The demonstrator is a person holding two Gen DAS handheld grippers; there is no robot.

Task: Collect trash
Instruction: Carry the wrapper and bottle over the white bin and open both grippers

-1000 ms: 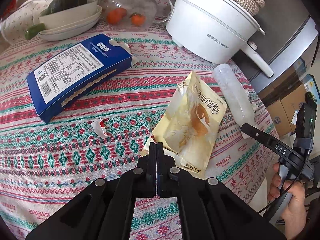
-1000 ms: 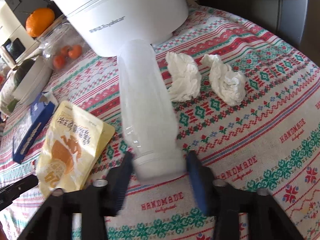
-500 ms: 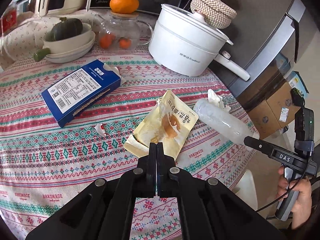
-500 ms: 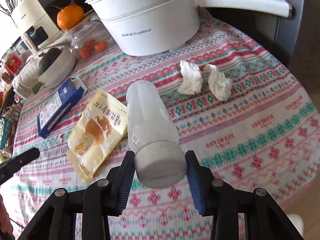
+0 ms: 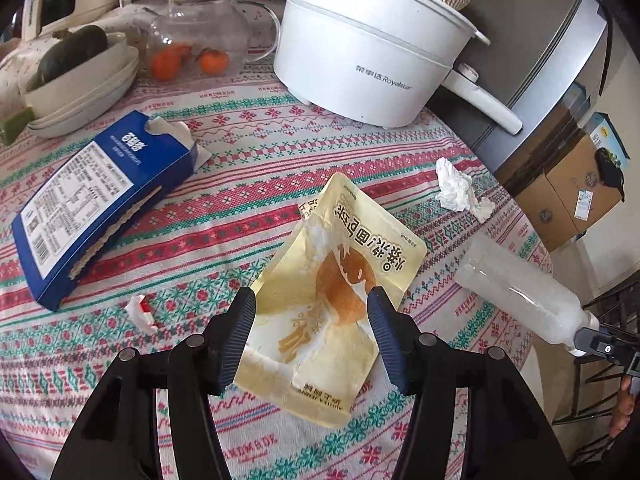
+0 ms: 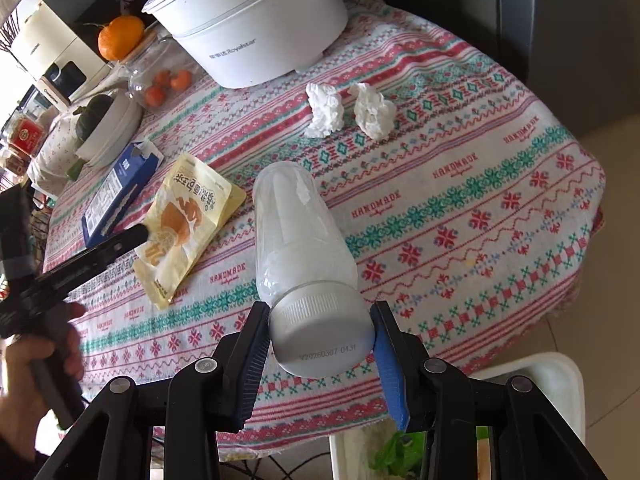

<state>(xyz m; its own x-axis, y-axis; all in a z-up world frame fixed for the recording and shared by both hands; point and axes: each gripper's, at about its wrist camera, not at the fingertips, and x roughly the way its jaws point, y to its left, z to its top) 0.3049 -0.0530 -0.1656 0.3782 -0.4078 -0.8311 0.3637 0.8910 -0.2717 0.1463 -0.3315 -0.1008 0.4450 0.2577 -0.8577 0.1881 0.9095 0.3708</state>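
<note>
The right gripper (image 6: 320, 344) is clamping the white cap end of a cloudy plastic bottle (image 6: 298, 240), both pads pressing on the cap. The bottle is hanging clear of the table (image 6: 500, 184), just off its near edge. Below it, a white bin (image 6: 560, 376) is standing on the floor against that edge, with greenish scraps showing inside.

The left gripper (image 5: 312, 336) is pointing down at the table's near-middle, and its jaws are opening, now standing fairly wide. A yellow snack pouch (image 5: 340, 288) is lying flat on the patterned tablecloth (image 5: 240, 216) between the two pads, which are not pressing on it.

A blue carton (image 5: 100, 196) is lying on its side toward the left edge, its torn end facing the far edge. A small red-and-white scrap (image 5: 140, 312) is lying just in front of the carton. Two crumpled tissues (image 6: 326, 110) (image 6: 374, 114) are sitting side by side toward the far right edge, near a white electric pot (image 6: 256, 28).

Along the far edge, a glass teapot (image 5: 200, 44) is holding small oranges, and stacked bowls (image 5: 80, 84) are carrying a dark green squash.
</note>
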